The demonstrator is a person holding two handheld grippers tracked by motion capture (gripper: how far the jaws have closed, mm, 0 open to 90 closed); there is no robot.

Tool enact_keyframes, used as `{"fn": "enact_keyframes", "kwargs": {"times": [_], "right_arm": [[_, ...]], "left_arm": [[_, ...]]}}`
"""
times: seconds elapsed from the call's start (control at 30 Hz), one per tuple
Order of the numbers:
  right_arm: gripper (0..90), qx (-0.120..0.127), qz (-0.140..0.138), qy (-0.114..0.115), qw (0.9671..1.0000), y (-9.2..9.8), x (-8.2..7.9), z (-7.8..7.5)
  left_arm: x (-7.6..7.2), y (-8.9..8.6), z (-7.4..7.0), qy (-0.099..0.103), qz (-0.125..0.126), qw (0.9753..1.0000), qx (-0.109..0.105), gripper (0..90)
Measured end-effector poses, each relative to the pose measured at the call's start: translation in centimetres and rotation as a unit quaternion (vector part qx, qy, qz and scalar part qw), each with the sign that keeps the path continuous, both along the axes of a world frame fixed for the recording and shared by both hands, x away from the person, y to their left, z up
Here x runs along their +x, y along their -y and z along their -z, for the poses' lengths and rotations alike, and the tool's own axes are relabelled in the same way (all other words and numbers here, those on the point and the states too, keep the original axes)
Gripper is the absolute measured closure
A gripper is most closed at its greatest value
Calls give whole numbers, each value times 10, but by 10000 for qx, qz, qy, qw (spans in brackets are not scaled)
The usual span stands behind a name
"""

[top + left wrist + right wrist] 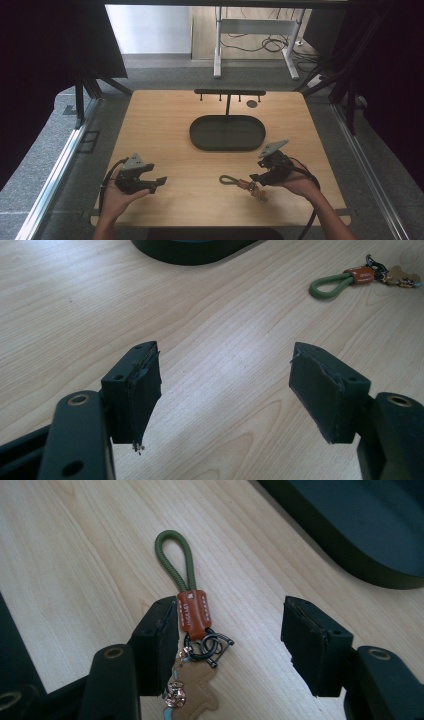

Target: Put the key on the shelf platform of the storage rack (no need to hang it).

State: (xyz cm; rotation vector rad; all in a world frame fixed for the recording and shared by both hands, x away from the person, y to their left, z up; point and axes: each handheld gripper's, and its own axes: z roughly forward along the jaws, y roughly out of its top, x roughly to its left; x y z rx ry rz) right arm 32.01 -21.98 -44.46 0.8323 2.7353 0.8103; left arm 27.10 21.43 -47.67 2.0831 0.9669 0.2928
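The right gripper (230,645) has its jaws apart around a key fob with a green cord loop and orange leather sleeve (192,611), lying on the pale wooden worktop (165,125). The left gripper (225,390) is also spread, over bare wood. Beyond sits a dark oval tray (227,145), holding nothing.

light wood table (165,125); dark oval tray (227,133) at centre back; green-loop keychain (243,183) flat near front right; small dark disc (251,104) by back edge.
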Motion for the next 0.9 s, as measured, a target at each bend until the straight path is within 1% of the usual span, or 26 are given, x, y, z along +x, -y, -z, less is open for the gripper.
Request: {"fn": "enact_keyframes", "kwargs": {"times": [0.03,0.13,0.17,0.2,0.23,0.3,0.37,0.43,0.47,0.57,0.6,0.67,0.73,0.87,0.9], "right_arm": [[412,-46,-56,-65,10000,-3,1,2],[419,-90,-113,-110,9998,-7,2,3],[425,-114,-167,-174,9996,-10,2,5],[425,-114,-167,-174,9996,-10,2,5],[429,-157,-207,-249,9994,-13,3,6],[430,-174,-218,-278,9992,-15,4,7],[432,-225,-274,-386,9986,-18,5,11],[434,-243,-280,-408,9985,-19,6,12],[438,-287,-294,-479,9980,-21,7,16],[442,-330,-316,-525,9976,-23,7,19],[447,-369,-334,-605,9969,-25,8,24],[451,-396,-349,-619,9967,-26,9,26],[477,-441,-405,-705,9957,-28,11,31],[491,-529,-442,-820,9942,-31,14,37],[491,-529,-442,-820,9942,-31,14,37]], "left_arm": [[0,0,0,4,11,10000,3,292],[0,0,0,3,1,10000,-4,292],[0,-1,0,2,-24,10000,-19,292],[0,-1,0,2,-24,10000,-19,292],[0,-2,0,7,-38,10000,-26,292],[0,-3,0,1,-43,10000,-33,293],[0,-3,0,-8,-50,10000,-37,292],[0,-3,0,-8,-45,10000,-38,293],[0,-3,0,-11,-43,10000,-37,293],[0,-3,0,-20,-36,10000,-18,292],[0,-2,0,-14,-32,10000,-26,292],[0,-3,0,-15,-30,10000,-26,292],[0,-3,0,-12,-44,10000,-44,292],[0,-4,0,-25,-47,10000,-37,293],[0,-4,0,-25,-47,10000,-37,292]]}}
